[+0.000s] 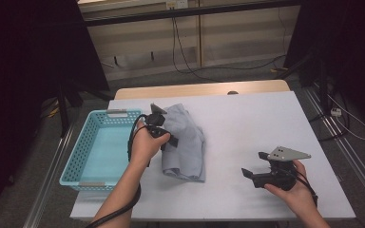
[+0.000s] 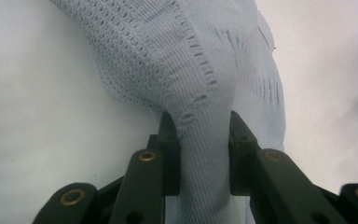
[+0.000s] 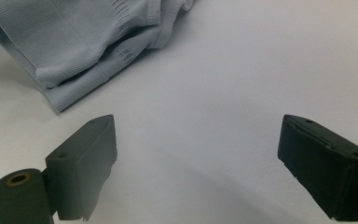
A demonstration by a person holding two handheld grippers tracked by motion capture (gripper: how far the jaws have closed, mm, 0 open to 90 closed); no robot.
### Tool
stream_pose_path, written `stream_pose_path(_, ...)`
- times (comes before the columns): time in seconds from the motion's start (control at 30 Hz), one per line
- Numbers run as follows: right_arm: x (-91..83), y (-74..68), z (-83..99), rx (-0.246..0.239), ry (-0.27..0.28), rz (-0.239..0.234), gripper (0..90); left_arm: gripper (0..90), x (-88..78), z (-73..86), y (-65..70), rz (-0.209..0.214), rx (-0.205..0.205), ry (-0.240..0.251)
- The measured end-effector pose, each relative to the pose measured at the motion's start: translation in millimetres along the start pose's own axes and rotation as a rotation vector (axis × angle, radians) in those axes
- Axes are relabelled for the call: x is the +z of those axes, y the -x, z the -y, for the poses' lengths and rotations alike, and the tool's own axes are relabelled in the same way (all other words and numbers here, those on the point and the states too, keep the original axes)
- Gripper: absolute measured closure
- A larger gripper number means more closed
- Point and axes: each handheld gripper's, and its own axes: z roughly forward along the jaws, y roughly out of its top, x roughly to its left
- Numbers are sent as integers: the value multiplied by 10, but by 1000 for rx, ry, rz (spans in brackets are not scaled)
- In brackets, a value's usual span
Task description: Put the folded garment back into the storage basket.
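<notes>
The left gripper [image 1: 164, 127] pinched a bunched fold of the pale blue knitted garment [image 1: 185, 142] between its jaws, the cloth rising in a ridge from the white counter [image 1: 256, 123] just beside the turquoise basket [image 1: 83, 156] that stood at the counter's left edge. The rest of the garment lay crumpled on the counter left of its middle. The right gripper [image 1: 254, 172] was held near the counter's front right corner, well apart from the garment, its jaws spread wide with nothing between them.
</notes>
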Motion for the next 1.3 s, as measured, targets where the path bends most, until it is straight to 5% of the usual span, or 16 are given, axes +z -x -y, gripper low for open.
stream_pose_path(1.3,14,-49,-1,-5,0,-32,103,725,-423,-340,21,-171,114,-113)
